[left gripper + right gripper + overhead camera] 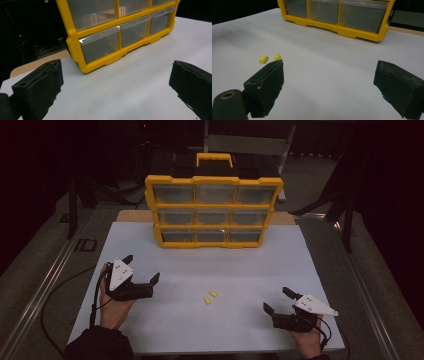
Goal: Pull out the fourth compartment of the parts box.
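While both of my tongs sit wide apart with nothing between their jaws, I judge the work hardly begun: the two yellow earplugs (210,297) lie loose on the white board (240,330), just beside each other, roughly midway between my left gripper (142,270) and my right gripper (276,300), and neither touches them. From the right gripper view one earplug (263,59) lies on its side and the other (277,56) peeks out just beyond the near jaw. Every clear drawer of the yellow organizer (214,211) at the far edge looks shut, so picking up the plugs and opening a drawer are, I reckon, both left to do. Beneath the white board a wooden tabletop (131,216) shows at the back, metal rails (45,285) run along the sides, and the room around is dark.
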`<state>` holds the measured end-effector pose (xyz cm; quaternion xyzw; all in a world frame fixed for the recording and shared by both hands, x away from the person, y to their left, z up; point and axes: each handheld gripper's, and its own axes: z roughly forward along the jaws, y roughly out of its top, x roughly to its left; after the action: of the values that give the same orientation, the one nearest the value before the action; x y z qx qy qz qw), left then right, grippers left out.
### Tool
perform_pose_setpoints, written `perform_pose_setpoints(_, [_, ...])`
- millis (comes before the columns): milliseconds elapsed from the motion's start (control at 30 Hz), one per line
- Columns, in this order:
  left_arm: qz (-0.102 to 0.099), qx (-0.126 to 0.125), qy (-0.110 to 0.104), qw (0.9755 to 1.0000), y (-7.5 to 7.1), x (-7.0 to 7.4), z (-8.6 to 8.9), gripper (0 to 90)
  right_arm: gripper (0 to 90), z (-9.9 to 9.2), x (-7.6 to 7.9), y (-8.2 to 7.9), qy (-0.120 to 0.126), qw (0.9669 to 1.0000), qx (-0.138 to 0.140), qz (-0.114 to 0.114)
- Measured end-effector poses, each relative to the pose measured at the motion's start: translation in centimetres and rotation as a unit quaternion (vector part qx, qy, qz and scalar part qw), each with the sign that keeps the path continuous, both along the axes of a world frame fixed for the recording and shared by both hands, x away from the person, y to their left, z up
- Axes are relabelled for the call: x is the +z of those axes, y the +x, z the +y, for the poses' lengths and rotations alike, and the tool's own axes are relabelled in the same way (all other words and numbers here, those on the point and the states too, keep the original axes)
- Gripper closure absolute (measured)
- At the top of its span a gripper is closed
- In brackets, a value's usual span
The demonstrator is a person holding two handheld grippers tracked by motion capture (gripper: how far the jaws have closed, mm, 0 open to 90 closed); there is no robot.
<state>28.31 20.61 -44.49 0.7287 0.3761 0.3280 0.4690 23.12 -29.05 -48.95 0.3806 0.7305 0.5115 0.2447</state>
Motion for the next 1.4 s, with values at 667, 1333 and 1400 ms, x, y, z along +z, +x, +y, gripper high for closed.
perform_pose_setpoints(667, [-0.007,0.0,0.017,0.9998,3.5,0.9,-1.7,0.2,9.1,0.0,0.0,0.0,-0.001,1.0,0.0,-0.001])
perform_pose_setpoints(1333, [-0.02,0.012,0.043,0.9988,6.7,2.4,-2.5,1.0,9.1,0.0,-0.1,0.1,-0.002,1.0,0.0,-0.001])
perform_pose_setpoints(1400, [-0.02,0.012,0.044,0.9988,6.9,2.5,-2.5,1.2,9.1,0.0,-0.1,0.1,-0.002,1.0,0.0,-0.002])
